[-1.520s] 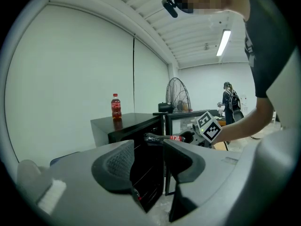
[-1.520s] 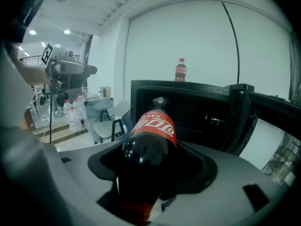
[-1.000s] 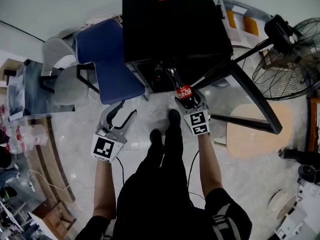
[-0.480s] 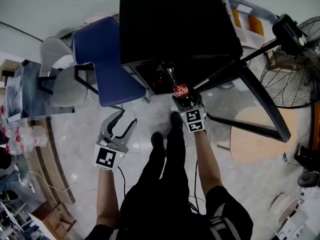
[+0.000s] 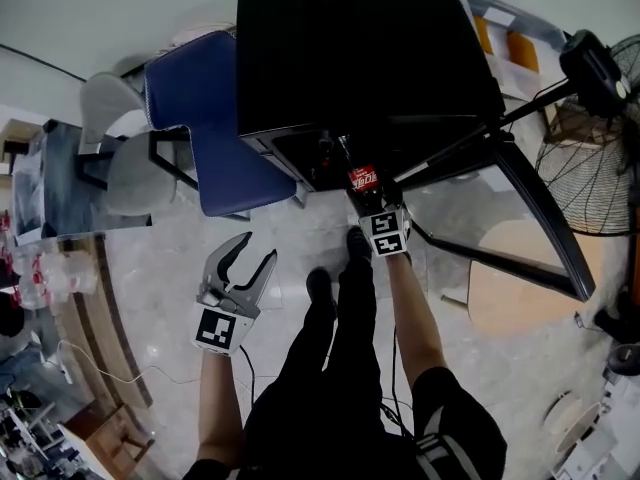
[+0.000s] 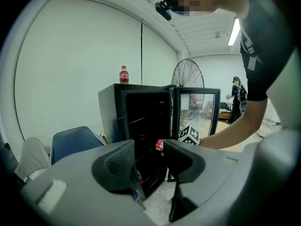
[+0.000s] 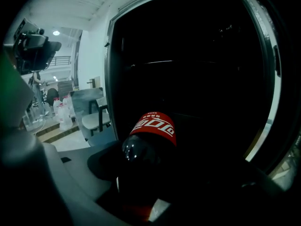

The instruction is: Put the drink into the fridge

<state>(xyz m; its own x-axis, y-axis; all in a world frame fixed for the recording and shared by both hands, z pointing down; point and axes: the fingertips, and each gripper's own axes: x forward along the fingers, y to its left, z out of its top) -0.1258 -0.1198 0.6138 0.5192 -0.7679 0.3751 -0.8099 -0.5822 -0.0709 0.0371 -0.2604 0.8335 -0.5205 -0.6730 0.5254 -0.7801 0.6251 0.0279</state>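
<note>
A dark cola bottle with a red label (image 5: 364, 179) (image 7: 150, 140) lies between the jaws of my right gripper (image 5: 375, 208), which is shut on it. The bottle's neck points into the dark inside of the black fridge (image 5: 350, 58) (image 6: 141, 117), whose glass door (image 5: 520, 198) stands swung out to the right. In the right gripper view the bottle sits at the fridge's mouth, shelves faint behind it. My left gripper (image 5: 245, 263) (image 6: 148, 161) hangs open over the floor, left of the fridge, with nothing between its jaws. A second cola bottle (image 6: 123, 75) stands on the fridge's top.
A blue chair (image 5: 215, 118) stands just left of the fridge, with a grey chair (image 5: 125, 158) and a glass table (image 5: 50, 183) beyond it. A standing fan (image 5: 600, 118) is at the right. The person's legs and shoes (image 5: 335, 288) are in front of the fridge.
My right gripper has carried the bottle forward, its neck going further into the fridge opening. The left gripper has stayed open and drifted slightly toward the person.
</note>
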